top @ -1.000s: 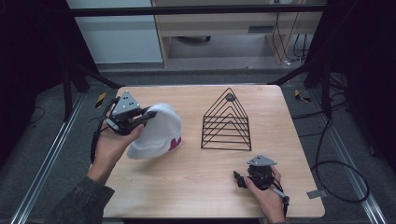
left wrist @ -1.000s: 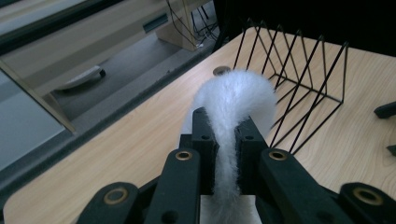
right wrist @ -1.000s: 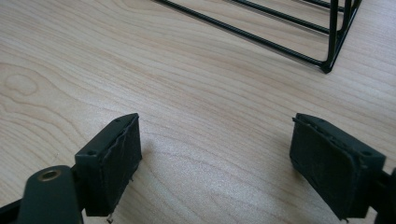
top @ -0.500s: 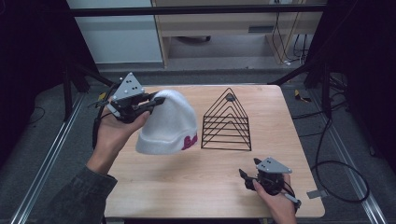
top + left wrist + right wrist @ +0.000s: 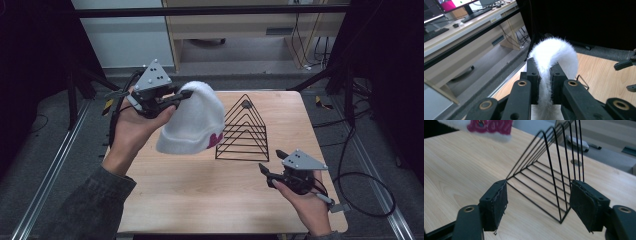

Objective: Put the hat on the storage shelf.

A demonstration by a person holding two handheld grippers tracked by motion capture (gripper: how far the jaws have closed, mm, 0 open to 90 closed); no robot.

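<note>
Up in the air over the left half of the pale wooden table point(image 5: 200, 200), a fluffy white knit hat with a pink patch near its brim point(image 5: 192, 122) hangs from the left gripper point(image 5: 176, 97). The jaws are pinched tight on a fold of the hat's crown; the left gripper view shows the white fuzz point(image 5: 554, 55) squeezed between the two black pads, the rest of the hat drooping below them. The brim opening faces down and toward the person, clear of the tabletop.

Just to the right of the hat, and lower, stands the black wire rack shaped like a row of triangles point(image 5: 245, 130). From above, the hat's pink-marked edge overlaps the rack's left side, but I judge it is above and in front of the wires, not resting on them. The rack's long axis runs away from the person, its peaked ridge pointing up.

The right gripper point(image 5: 270, 170) waits low near the table's front right corner, jaws spread wide and holding nothing. Its own camera looks between the pads point(image 5: 496, 205) straight at the rack's near end point(image 5: 554, 177).

So the turning point is this: the rack's ridge lies to the right of and beneath the hanging hat, and the left hand, already carrying it, is the one placed to bring the brim over that peak. The right hand is nearer the rack's base, should it need steadying.
</note>
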